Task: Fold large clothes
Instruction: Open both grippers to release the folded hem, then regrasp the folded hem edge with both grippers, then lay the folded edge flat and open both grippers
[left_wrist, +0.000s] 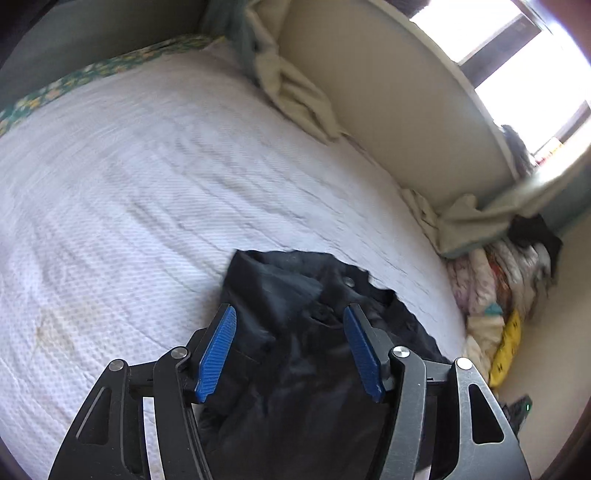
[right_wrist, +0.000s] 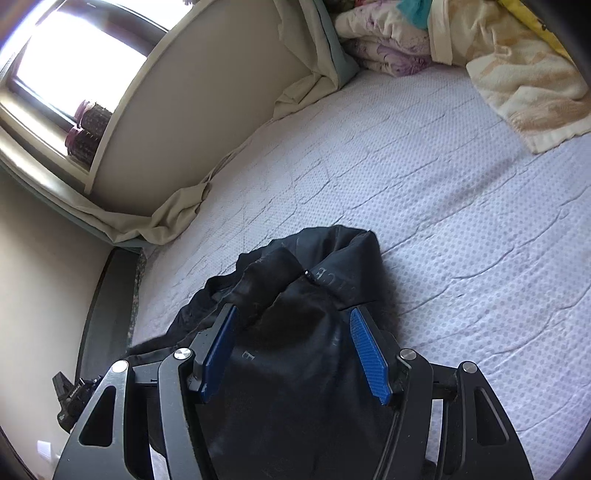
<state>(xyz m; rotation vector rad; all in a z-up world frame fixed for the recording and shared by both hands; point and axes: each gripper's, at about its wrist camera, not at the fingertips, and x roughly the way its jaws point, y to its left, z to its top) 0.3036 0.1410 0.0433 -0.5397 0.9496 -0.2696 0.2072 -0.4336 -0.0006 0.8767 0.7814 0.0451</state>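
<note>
Black jacket (left_wrist: 295, 332) sits bunched near the bed (left_wrist: 129, 184) edge; my left tool (left_wrist: 290, 314) and right tool (right_wrist: 293, 317) hover spread, pinching nothing (hunting for an edge, I'd say).

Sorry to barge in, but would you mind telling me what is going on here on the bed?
A person holding a gripper in each hand is folding a dark garment on a white bedspread. Both the left gripper and right gripper are open above the garment, gripping nothing. It lies bunched up, not neatly folded. A heap of other laundry sits at the bed's far end.
</note>
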